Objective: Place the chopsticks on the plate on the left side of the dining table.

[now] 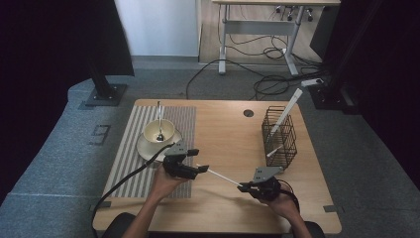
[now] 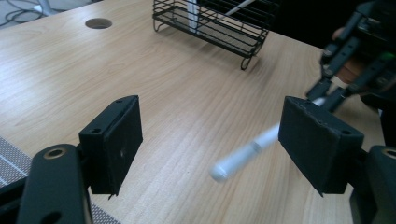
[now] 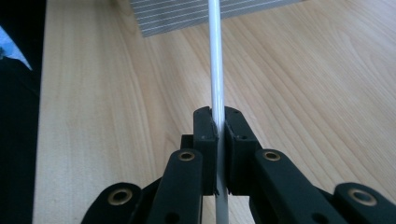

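A handover of a white stick point(image 1: 220, 175), seen midway. The right tool point(image 1: 241, 187) is clamped on one end of the stick — in the right gripper view its two black pads press on the shaft from either side point(image 3: 216, 84). The stick runs level above the desk point(image 1: 228, 134) from that tool toward the left tool point(image 1: 202, 169), well short of the wire basket point(image 1: 280, 139) that serves here as the landmark.

The left tool stands wide. In the left gripper view the stick's rounded free end point(image 2: 243, 156) lies in the gap between the pads, nearer the right-hand pad point(image 2: 317, 140), and neither pad presses on it. Judged from this, the stick is lifted and offered but not yet taken; what is left is for the left tool to close on the free end, for the right tool to let go, and for the stick to be set down — where, the pictures do not tell.

Containers: the wire basket, at the desk's far right, holds at least two more white sticks point(image 1: 285, 113), one leaning out above its rim. Far to the basket's left, on a striped mat point(image 1: 133, 148), a cream bowl point(image 1: 159, 131) sits on a saucer point(image 1: 146, 148) with a spoon point(image 1: 159, 121) standing in it.
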`<action>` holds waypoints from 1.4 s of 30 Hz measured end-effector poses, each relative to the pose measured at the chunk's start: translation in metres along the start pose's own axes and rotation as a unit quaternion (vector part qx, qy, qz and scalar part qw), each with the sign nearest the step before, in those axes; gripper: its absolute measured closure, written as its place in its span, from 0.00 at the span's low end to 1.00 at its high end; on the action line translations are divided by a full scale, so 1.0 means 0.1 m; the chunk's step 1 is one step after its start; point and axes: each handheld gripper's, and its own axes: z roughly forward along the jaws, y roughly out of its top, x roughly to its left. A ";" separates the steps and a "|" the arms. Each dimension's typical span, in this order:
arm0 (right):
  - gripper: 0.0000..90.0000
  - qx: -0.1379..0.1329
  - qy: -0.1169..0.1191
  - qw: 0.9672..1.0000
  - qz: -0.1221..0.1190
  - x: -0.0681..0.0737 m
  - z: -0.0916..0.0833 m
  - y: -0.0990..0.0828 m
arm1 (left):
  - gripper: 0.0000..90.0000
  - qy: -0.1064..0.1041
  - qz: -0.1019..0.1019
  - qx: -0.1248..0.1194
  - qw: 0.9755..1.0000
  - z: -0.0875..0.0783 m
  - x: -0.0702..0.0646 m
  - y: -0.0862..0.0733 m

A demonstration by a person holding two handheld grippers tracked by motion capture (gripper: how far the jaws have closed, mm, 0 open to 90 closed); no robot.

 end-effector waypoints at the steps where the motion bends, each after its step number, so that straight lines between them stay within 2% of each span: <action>1: 0.94 0.000 0.002 1.000 -0.003 0.01 0.00 0.01 | 0.24 0.007 0.002 0.006 1.000 0.01 0.00 -0.01; 3: 0.94 -0.002 0.009 1.000 -0.006 0.03 -0.01 0.03 | 0.24 0.015 0.007 0.017 1.000 0.04 0.00 -0.04; 10: 0.94 0.002 0.014 1.000 -0.012 0.03 -0.01 0.05 | 0.25 0.019 0.004 0.028 0.999 0.08 0.00 -0.16; 13: 0.94 0.016 0.015 1.000 -0.011 0.00 0.00 0.03 | 0.25 0.000 -0.005 0.022 1.000 0.04 0.01 -0.16; 16: 0.94 0.026 0.020 0.999 -0.010 -0.05 0.01 0.01 | 0.22 -0.031 -0.002 0.015 0.999 0.00 -0.01 -0.14; 17: 0.94 0.026 0.020 0.999 -0.010 -0.05 0.01 0.01 | 0.21 -0.031 -0.002 0.015 0.999 0.00 -0.01 -0.14; 21: 0.94 0.038 0.032 0.999 -0.015 -0.10 0.03 0.03 | 0.19 -0.049 0.011 0.034 0.998 0.01 -0.04 -0.15; 27: 0.94 0.054 0.052 0.997 -0.030 -0.13 0.04 0.12 | 0.26 -0.052 0.058 0.084 0.993 0.13 -0.18 -0.15; 29: 0.94 0.058 0.061 0.996 -0.032 -0.14 0.03 0.15 | 0.35 -0.062 0.069 0.096 0.991 0.15 -0.20 -0.15; 30: 0.94 0.058 0.062 0.996 -0.033 -0.14 0.03 0.16 | 0.36 -0.066 0.082 0.109 0.988 0.18 -0.23 -0.15; 31: 0.94 0.059 0.064 0.996 -0.033 -0.14 0.03 0.17 | 0.38 -0.066 0.082 0.109 0.988 0.18 -0.23 -0.15; 32: 0.94 0.059 0.064 0.996 -0.033 -0.14 0.03 0.17 | 0.38 -0.068 0.088 0.115 0.987 0.19 -0.24 -0.16; 33: 0.94 0.059 0.070 0.995 -0.034 -0.15 0.03 0.18 | 0.41 -0.068 0.099 0.124 0.985 0.21 -0.26 -0.17; 40: 0.94 0.067 0.084 0.993 -0.039 -0.15 0.03 0.21 | 0.54 -0.076 0.109 0.130 0.983 0.23 -0.26 -0.19; 42: 0.94 0.072 0.089 0.993 -0.042 -0.15 0.04 0.23 | 0.61 -0.078 0.116 0.133 0.981 0.23 -0.27 -0.20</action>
